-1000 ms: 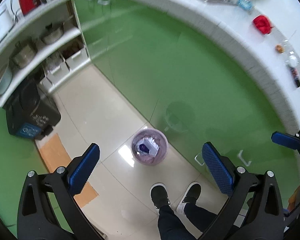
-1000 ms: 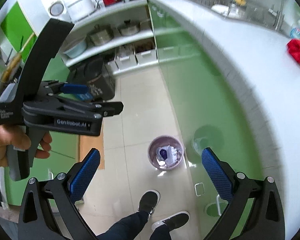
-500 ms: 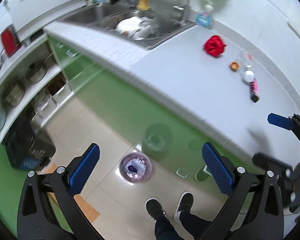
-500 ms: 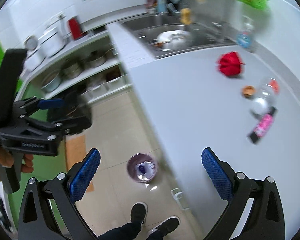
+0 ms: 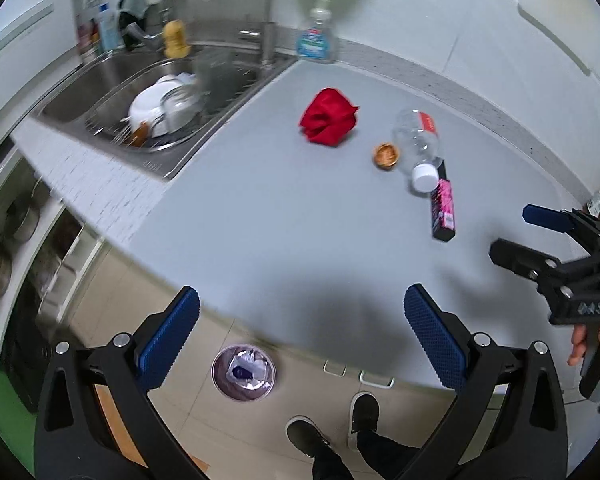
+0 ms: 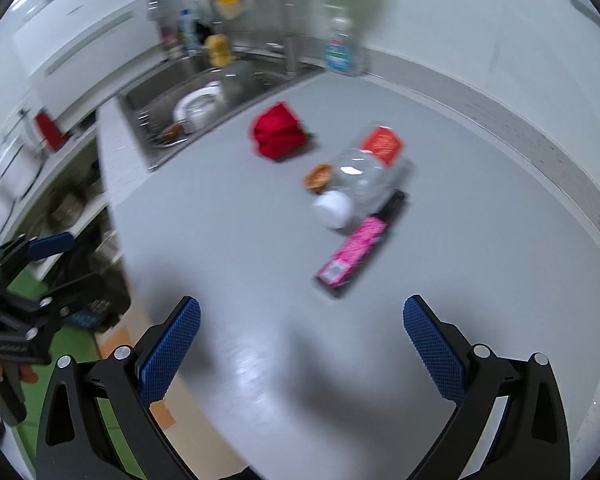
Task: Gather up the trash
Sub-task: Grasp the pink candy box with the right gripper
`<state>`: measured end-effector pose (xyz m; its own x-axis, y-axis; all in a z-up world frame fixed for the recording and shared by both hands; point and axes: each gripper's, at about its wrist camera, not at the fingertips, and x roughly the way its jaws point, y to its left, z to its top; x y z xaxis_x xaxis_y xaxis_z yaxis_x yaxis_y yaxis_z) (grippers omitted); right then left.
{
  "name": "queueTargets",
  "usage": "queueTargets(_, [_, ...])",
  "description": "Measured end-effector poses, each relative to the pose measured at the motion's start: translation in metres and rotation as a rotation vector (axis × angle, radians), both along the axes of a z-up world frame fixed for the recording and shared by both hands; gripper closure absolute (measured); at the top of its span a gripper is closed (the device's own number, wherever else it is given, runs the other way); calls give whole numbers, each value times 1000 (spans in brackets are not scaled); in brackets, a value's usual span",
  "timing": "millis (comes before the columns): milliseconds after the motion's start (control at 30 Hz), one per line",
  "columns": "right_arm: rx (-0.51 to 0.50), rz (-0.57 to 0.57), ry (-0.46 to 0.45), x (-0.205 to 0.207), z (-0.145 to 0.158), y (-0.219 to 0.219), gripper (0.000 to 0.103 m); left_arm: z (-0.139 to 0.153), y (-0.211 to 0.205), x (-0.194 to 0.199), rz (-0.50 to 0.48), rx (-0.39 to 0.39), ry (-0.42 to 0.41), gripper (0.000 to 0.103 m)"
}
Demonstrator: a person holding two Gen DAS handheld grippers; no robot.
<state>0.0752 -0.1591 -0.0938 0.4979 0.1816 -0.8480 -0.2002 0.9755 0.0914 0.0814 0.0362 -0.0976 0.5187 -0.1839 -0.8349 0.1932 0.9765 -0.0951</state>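
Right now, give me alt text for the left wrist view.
Open left gripper above a grey counter holding a red cloth, clear bottle, pink box; a trash bin sits on the floor below.

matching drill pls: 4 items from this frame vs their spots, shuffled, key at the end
Items:
1. red crumpled wrapper
2. clear plastic bottle
3. pink and black box
4. purple trash bin

Places:
A. on the floor below the counter edge
B. lying on its side, white cap toward the camera
C. flat on the counter, nearest the right gripper
D. on the counter, closest to the sink

Pairs: 1-D, 2-B, 3-C, 4-A
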Motion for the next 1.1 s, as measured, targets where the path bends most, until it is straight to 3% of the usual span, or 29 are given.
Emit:
queueTargets(167, [-4, -92, 49, 31, -15, -18, 6, 1, -16, 23, -44, 1, -1, 3])
queueTargets(467, [-41, -120, 118, 66, -48, -5, 6, -8, -24, 45, -76, 2, 17, 3])
queueTargets(700, [-82, -120, 164, 76, -66, 1, 56, -14, -27, 66, -89, 1, 26, 3])
queueTargets(1100, [-71, -79, 168, 74, -67, 4, 79, -9, -43, 112, -109, 8, 5, 3])
